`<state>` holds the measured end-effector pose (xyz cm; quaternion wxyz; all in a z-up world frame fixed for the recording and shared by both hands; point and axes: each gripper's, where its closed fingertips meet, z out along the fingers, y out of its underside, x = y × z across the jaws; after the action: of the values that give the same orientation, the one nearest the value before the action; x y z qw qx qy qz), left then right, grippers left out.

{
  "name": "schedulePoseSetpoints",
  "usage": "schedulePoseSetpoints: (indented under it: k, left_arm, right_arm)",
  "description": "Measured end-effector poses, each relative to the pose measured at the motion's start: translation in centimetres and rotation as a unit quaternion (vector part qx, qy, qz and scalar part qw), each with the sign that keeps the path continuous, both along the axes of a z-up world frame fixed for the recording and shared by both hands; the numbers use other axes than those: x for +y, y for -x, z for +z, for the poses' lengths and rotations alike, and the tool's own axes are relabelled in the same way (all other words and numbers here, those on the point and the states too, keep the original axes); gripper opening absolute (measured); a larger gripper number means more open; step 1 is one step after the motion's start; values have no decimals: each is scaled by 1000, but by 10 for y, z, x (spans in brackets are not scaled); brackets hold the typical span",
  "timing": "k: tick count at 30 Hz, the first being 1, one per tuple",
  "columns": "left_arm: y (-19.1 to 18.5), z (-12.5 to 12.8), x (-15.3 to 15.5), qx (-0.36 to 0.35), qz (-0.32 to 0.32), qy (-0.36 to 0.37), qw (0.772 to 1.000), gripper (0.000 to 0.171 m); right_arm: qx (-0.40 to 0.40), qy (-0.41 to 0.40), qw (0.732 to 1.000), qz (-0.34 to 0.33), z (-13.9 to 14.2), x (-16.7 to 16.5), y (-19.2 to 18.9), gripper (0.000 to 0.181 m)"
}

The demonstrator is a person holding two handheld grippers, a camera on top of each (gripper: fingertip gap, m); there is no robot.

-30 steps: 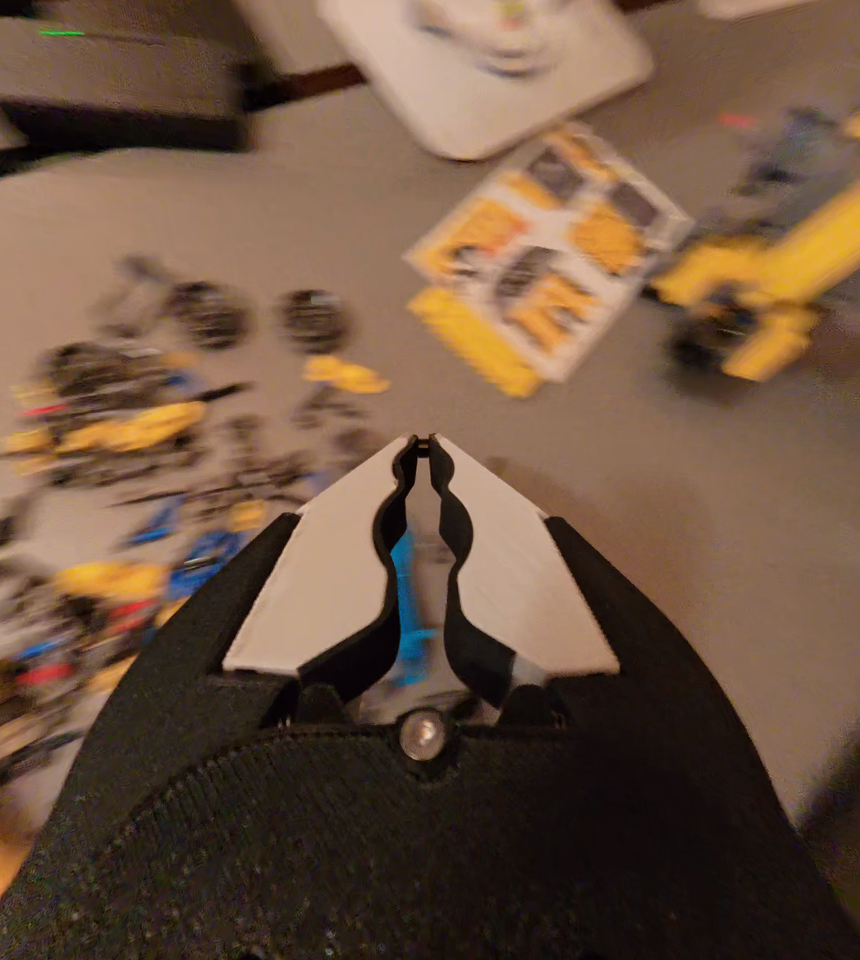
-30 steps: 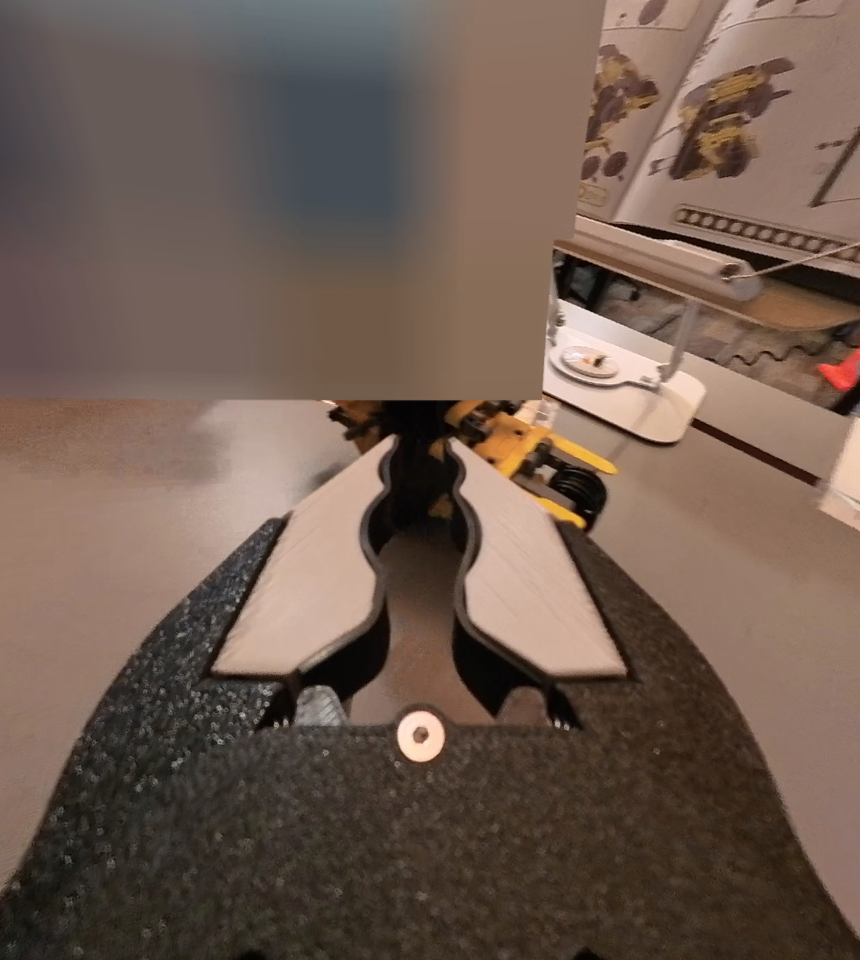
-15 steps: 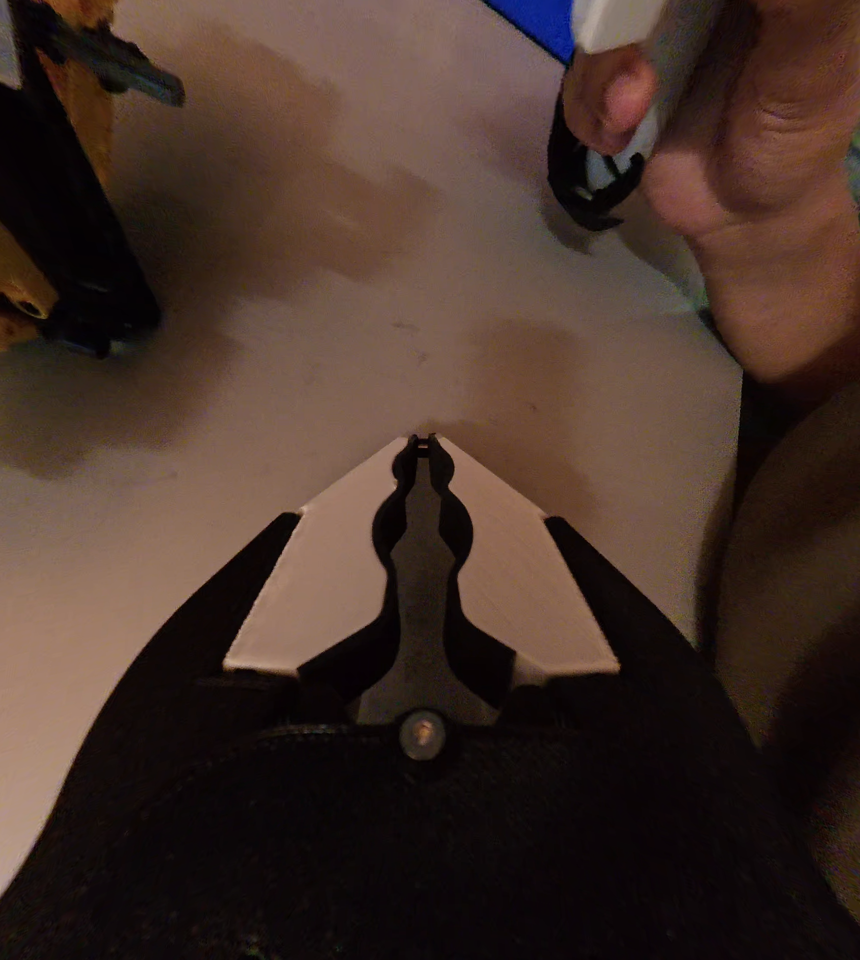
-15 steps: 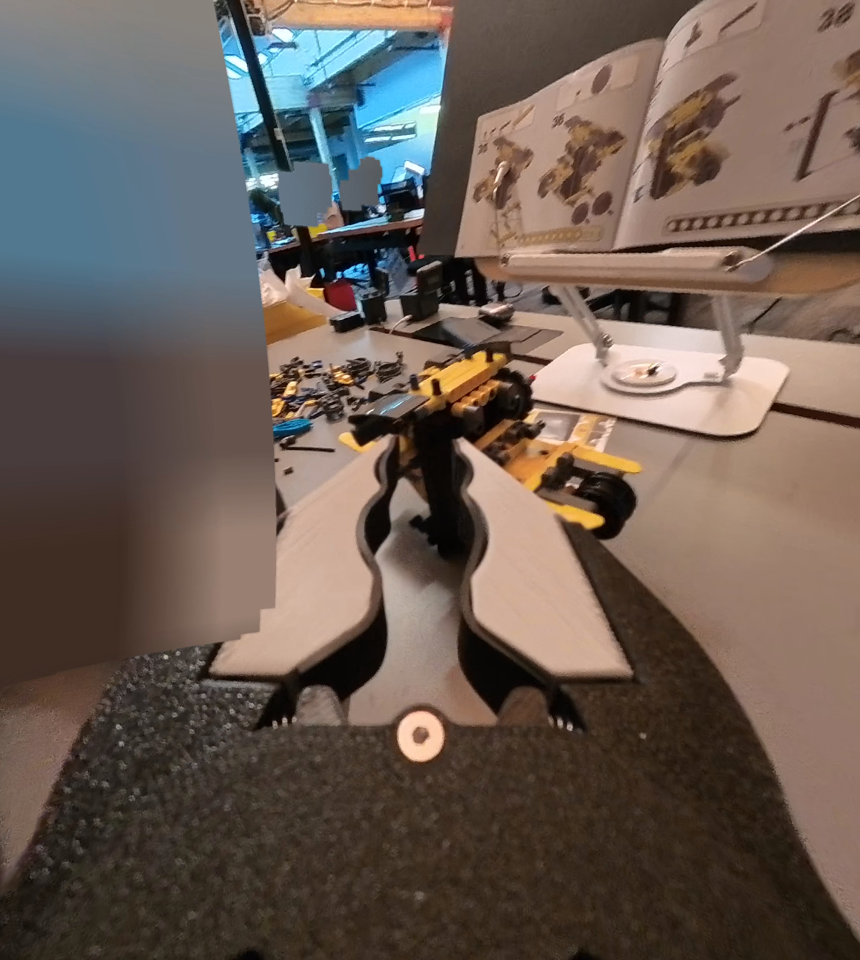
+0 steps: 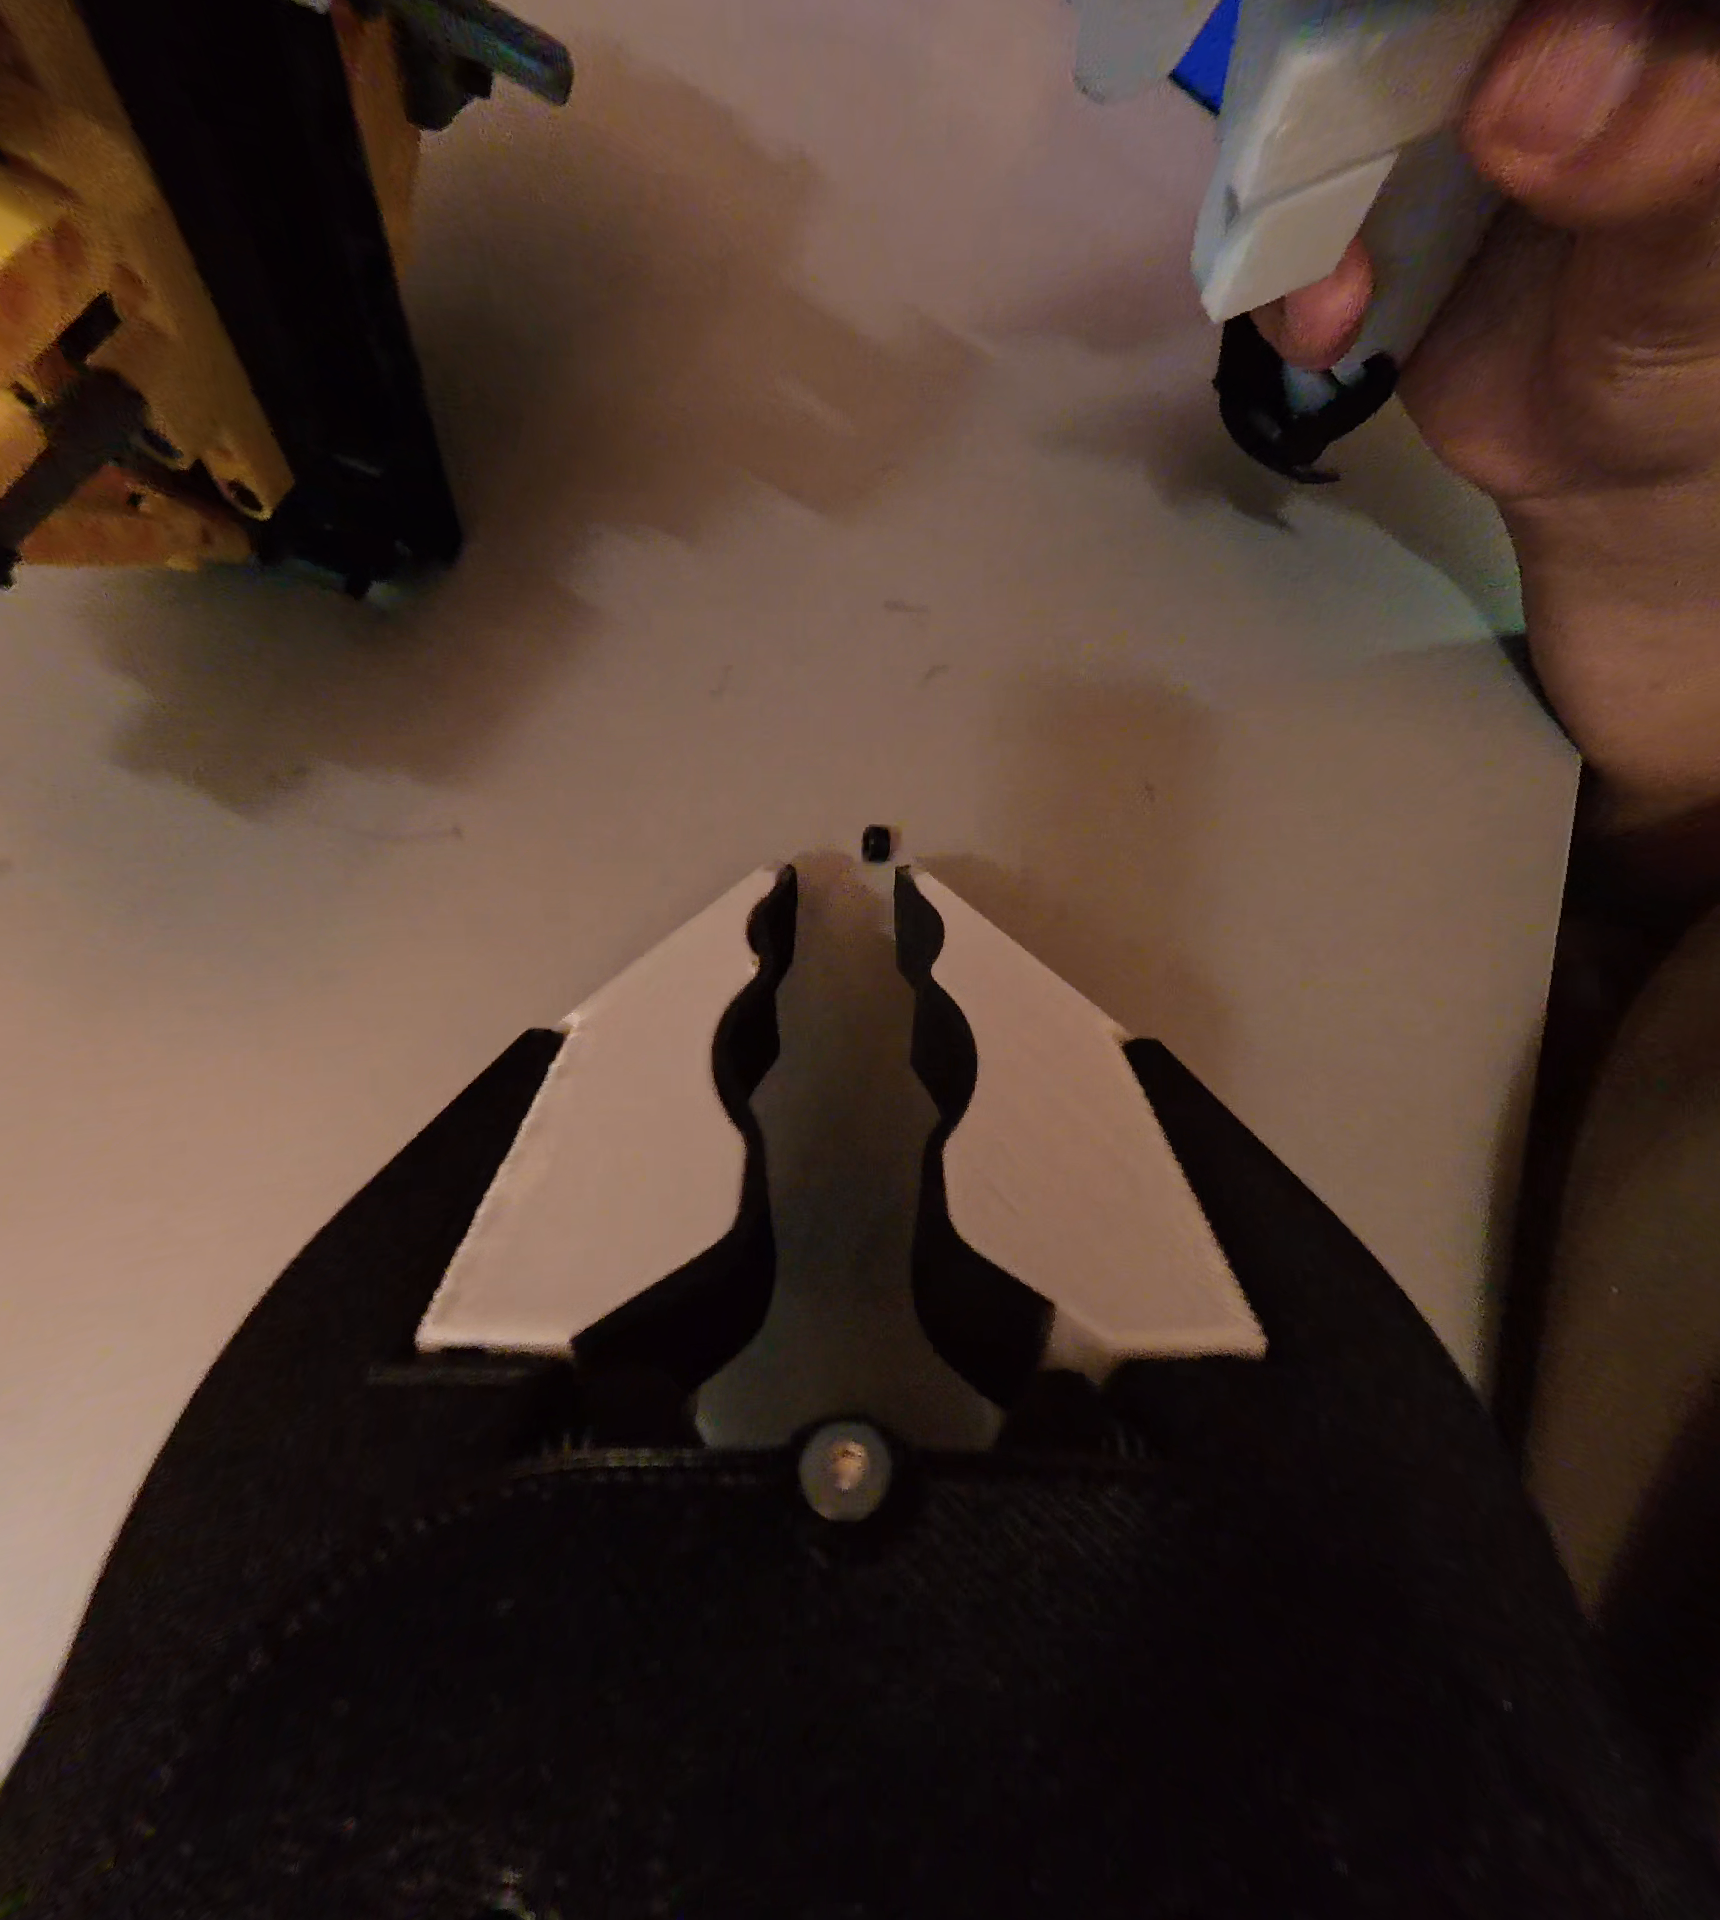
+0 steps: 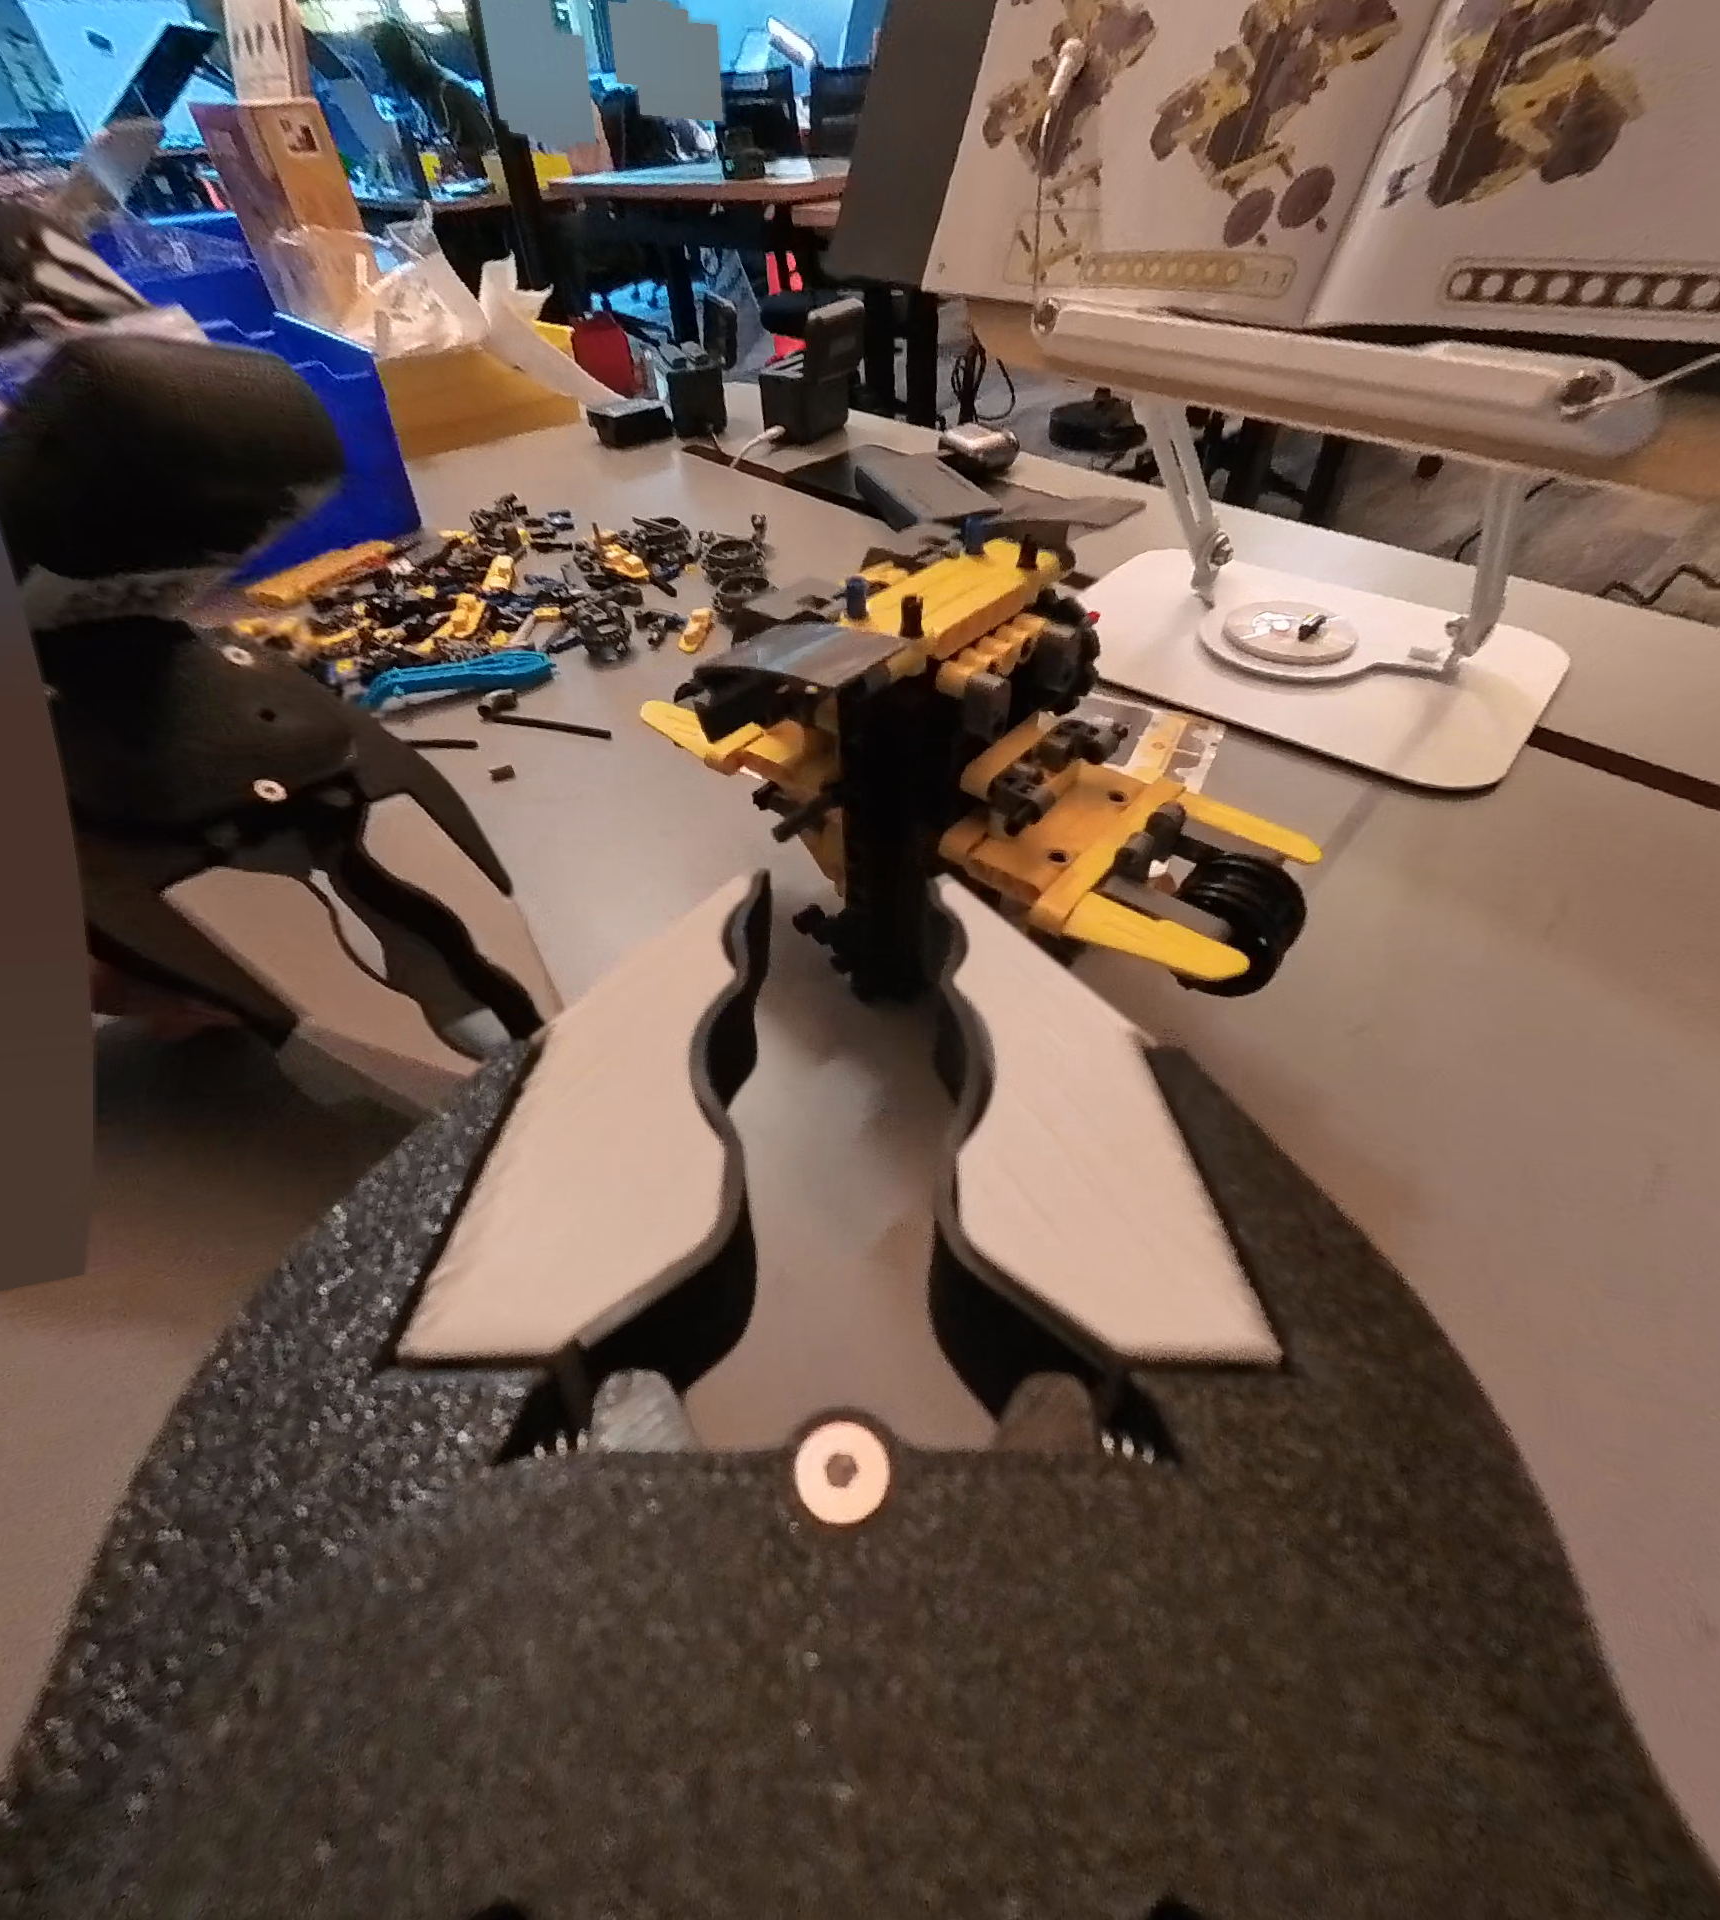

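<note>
My left gripper [image 5: 840,878] is open a little, low over the pale table [image 5: 627,727]. A tiny black piece [image 5: 875,842] lies on the table just beyond its tips, free of both. A yellow and black brick model [image 5: 108,312] is at the upper left. In the right wrist view the model [image 6: 991,748] is straight ahead. Its black upright column [image 6: 887,862] stands between the tips of my right gripper [image 6: 856,904]. The jaws are apart, with a gap on the column's left side. The left gripper also shows in the right wrist view [image 6: 513,966], at the left.
A pile of loose small parts [image 6: 523,613] lies at the back left. An instruction book on a metal stand [image 6: 1355,353] is at the back right, its white base [image 6: 1407,707] on the table. A sticker sheet [image 6: 1168,738] lies behind the model. A hand [image 5: 1614,468] holds the right gripper's handle. Some 12 centimeters of space lies between my two pairs of fingers.
My left gripper swung from the parts pile to the table's near corner, then opened, leaving the tiny black piece before its tips. My right gripper's jaws widened around the column.
</note>
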<state>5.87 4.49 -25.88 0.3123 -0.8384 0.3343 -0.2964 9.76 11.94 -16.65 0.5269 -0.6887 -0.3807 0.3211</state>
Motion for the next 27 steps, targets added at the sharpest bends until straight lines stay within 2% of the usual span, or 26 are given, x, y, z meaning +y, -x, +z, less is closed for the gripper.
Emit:
schedulePoseSetpoints:
  k: [7, 13, 16, 19, 22, 25, 27]
  left_arm:
    - [-2, -1, -5, 13, -19, -13, 1000, 16]
    - [-5, -7, 2, 38, -19, -15, 999, 0]
    - [-4, -4, 4, 14, -12, 0, 1000, 0]
    - [-3, 4, 6, -26, -7, 18, 999, 0]
    - [-6, 6, 1, -46, -27, 34, 998, 15]
    - [-7, 0, -1, -19, -32, 30, 999, 21]
    - [-8, -3, 2, 6, -27, 10, 1000, 18]
  right_arm:
    - [-11, 10, 1000, -7, -10, 4, -1, 29]
    - [-27, 0, 1000, -4, -14, 3, 2, 29]
    - [-30, -27, 999, 15, -9, -3, 8, 37]
    - [-53, -54, 997, 21, -11, -7, 12, 37]
    - [-68, -64, 995, 18, -14, -7, 13, 37]
    - [-68, -63, 996, 17, -14, -7, 13, 37]
    - [-65, -64, 996, 14, -12, -6, 11, 36]
